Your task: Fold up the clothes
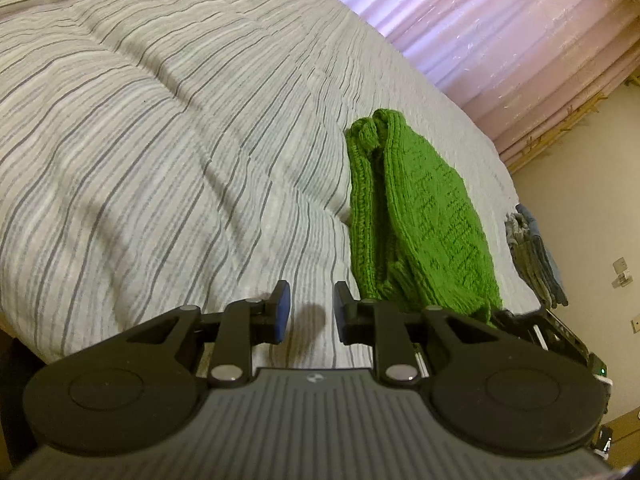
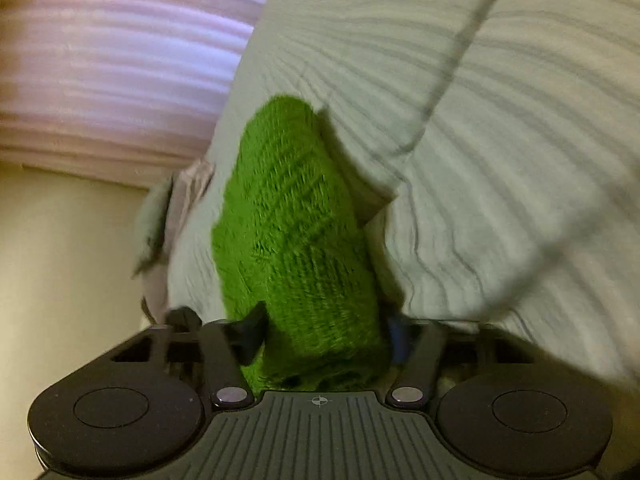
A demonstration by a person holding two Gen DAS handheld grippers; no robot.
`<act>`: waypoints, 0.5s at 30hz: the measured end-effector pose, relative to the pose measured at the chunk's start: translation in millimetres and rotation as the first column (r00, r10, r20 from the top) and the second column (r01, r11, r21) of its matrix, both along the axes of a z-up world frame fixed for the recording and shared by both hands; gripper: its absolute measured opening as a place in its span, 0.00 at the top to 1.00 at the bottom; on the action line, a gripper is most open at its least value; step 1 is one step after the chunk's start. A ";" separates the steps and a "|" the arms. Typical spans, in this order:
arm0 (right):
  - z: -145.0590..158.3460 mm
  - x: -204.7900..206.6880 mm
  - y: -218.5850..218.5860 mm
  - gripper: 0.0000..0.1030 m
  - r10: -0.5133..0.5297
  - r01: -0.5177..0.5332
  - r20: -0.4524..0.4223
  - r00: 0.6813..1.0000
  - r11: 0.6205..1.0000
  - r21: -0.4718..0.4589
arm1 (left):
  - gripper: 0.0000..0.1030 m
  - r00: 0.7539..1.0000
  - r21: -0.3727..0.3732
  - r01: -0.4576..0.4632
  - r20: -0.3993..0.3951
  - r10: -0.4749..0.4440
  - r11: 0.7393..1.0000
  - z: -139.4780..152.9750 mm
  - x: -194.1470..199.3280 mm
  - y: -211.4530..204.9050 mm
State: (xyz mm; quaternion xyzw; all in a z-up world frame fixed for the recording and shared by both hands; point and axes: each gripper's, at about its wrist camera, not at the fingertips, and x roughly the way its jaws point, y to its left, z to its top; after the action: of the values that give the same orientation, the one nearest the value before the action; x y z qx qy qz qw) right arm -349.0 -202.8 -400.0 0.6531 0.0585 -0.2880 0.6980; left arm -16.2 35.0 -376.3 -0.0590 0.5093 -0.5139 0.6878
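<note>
Left wrist camera sat behind left gripper (image 1: 308, 310), looked forward and down across striped bedspread (image 1: 160, 140), folded green knit (image 1: 420, 216) near, right of centre, pink curtain (image 1: 500, 40) beyond. Right wrist camera sat behind right gripper (image 2: 326, 334), very close to green knit (image 2: 296, 232), image motion-blurred. Shared: knit, bedspread (image 2: 500, 140), curtain (image 2: 112, 60).

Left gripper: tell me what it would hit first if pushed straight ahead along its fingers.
Most likely the striped bedcover. The left gripper is open with nothing between its fingers, and the green knit sweater lies off to its right, outside that line. Depth is hard to judge through the fisheye.
</note>
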 end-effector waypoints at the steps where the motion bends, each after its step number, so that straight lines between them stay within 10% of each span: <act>1: -1.2 3.0 -1.2 0.62 0.004 -0.004 -0.001 1.000 1.000 -0.002 | 0.83 1.000 0.004 0.000 0.002 0.000 1.000 0.4 -0.9 -0.4; 7: 33.5 -4.4 -44.7 0.74 0.144 -0.158 -0.118 0.982 0.981 -0.115 | 0.83 0.999 0.031 0.013 0.043 -0.014 0.999 11.2 -7.9 -8.6; 15: 92.8 -55.6 -188.9 0.75 0.345 -0.475 -0.437 0.831 0.848 -0.233 | 0.83 0.994 0.057 0.074 0.073 -0.078 0.996 19.6 -32.3 -48.2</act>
State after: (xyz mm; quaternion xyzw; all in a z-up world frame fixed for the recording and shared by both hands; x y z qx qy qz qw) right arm -404.6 -391.8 -307.2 0.4290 0.2835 -0.2554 0.8188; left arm -48.5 -13.2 -356.7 -0.0017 0.4987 -0.5276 0.6876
